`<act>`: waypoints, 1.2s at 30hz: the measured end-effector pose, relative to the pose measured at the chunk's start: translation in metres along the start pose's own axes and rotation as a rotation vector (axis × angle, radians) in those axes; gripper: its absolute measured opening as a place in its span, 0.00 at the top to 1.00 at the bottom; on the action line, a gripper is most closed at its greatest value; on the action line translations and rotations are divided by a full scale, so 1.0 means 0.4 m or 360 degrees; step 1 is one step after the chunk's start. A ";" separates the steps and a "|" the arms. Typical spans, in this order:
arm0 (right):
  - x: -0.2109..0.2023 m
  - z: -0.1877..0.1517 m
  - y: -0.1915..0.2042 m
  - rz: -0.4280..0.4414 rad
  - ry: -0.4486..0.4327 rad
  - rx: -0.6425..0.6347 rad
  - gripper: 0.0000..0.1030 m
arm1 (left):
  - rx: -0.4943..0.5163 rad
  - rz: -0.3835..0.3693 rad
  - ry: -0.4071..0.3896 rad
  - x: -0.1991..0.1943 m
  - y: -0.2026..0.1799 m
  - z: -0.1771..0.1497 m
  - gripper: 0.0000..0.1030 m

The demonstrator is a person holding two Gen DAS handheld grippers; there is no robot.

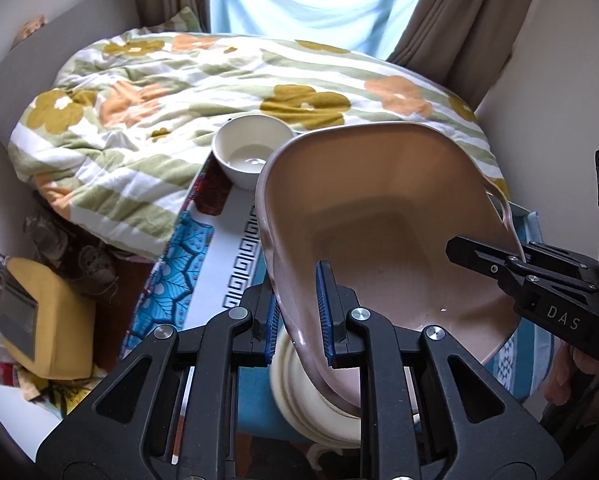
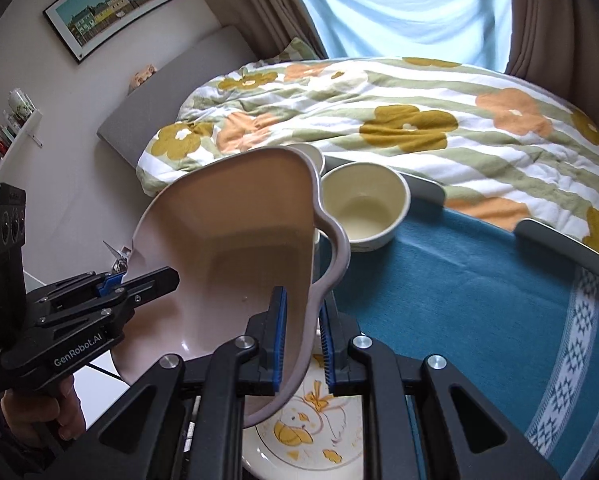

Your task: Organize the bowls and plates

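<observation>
A large pink dish with handles [image 1: 383,216] is held in the air between both grippers, tilted. My left gripper [image 1: 299,312] is shut on its left rim. My right gripper [image 2: 303,344] is shut on its right rim [image 2: 227,248]; it also shows in the left wrist view [image 1: 487,256], and the left gripper shows in the right wrist view [image 2: 139,284]. Below the dish lies a cream plate with a duck drawing [image 2: 315,432], on a stack of cream plates [image 1: 311,408]. A white bowl [image 1: 251,156] and a cream bowl [image 2: 363,208] stand farther back.
The dishes are on a table with a teal cloth [image 2: 479,300] and a patterned cloth [image 1: 187,256]. Behind it is a bed with a flowered duvet [image 1: 179,92]. A yellow stool [image 1: 39,312] is on the floor at left. Curtains [image 2: 551,16] frame a window.
</observation>
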State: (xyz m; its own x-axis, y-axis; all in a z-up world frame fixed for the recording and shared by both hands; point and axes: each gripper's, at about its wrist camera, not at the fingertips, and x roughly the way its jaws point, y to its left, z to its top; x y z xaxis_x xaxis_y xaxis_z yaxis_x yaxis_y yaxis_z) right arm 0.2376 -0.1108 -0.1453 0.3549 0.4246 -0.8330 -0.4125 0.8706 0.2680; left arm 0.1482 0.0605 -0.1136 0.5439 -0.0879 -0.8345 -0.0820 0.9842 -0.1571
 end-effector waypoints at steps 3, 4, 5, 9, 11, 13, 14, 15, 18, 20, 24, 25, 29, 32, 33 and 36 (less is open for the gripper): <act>-0.094 -0.050 -0.037 -0.0061 -0.0061 0.0037 0.86 | 0.0059 -0.0056 -0.0016 -0.033 -0.102 -0.034 0.85; -0.123 -0.071 -0.053 -0.0088 -0.0078 0.0050 0.86 | 0.0081 -0.0080 -0.0015 -0.039 -0.137 -0.045 0.85; -0.150 -0.093 -0.068 -0.0114 -0.0092 0.0069 0.86 | 0.0104 -0.0105 -0.0013 -0.042 -0.171 -0.057 0.85; -0.243 -0.184 -0.159 -0.0207 -0.0134 0.0194 0.86 | 0.0210 -0.0216 0.0030 -0.024 -0.308 -0.103 0.85; -0.282 -0.232 -0.207 -0.0276 -0.0138 0.0243 0.86 | 0.0244 -0.0278 0.0069 0.001 -0.372 -0.125 0.85; -0.304 -0.280 -0.254 -0.0340 -0.0127 0.0297 0.86 | 0.0285 -0.0337 0.0115 0.034 -0.434 -0.149 0.85; -0.314 -0.306 -0.283 -0.0359 -0.0122 0.0336 0.86 | 0.0307 -0.0359 0.0134 0.052 -0.468 -0.163 0.85; -0.317 -0.330 -0.312 -0.0373 -0.0116 0.0378 0.86 | 0.0328 -0.0386 0.0159 0.072 -0.499 -0.176 0.85; -0.312 -0.399 -0.395 -0.0441 -0.0085 0.0478 0.86 | 0.0396 -0.0423 0.0219 0.138 -0.577 -0.219 0.85; -0.294 -0.437 -0.437 -0.0483 -0.0062 0.0524 0.86 | 0.0434 -0.0422 0.0256 0.180 -0.619 -0.247 0.85; -0.270 -0.498 -0.501 -0.0502 -0.0064 0.0605 0.86 | 0.0459 -0.0430 0.0300 0.244 -0.650 -0.285 0.85; -0.265 -0.510 -0.511 -0.0495 -0.0071 0.0613 0.86 | 0.0465 -0.0431 0.0307 0.255 -0.656 -0.294 0.85; -0.253 -0.543 -0.533 -0.0473 -0.0088 0.0638 0.86 | 0.0486 -0.0423 0.0322 0.288 -0.658 -0.314 0.85; -0.245 -0.551 -0.542 -0.0461 -0.0097 0.0657 0.86 | 0.0500 -0.0409 0.0335 0.305 -0.660 -0.323 0.85; -0.242 -0.556 -0.544 -0.0461 -0.0100 0.0667 0.86 | 0.0508 -0.0403 0.0342 0.312 -0.659 -0.321 0.85; -0.239 -0.566 -0.552 -0.0442 -0.0106 0.0705 0.86 | 0.0530 -0.0385 0.0332 0.311 -0.662 -0.326 0.85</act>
State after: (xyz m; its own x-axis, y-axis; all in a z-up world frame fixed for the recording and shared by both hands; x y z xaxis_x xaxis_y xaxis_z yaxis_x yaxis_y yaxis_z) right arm 0.1050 -0.3998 -0.2345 0.4590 0.1653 -0.8729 0.0940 0.9680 0.2327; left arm 0.1287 -0.2311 -0.2446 0.3320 -0.3169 -0.8885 0.3182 0.9243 -0.2107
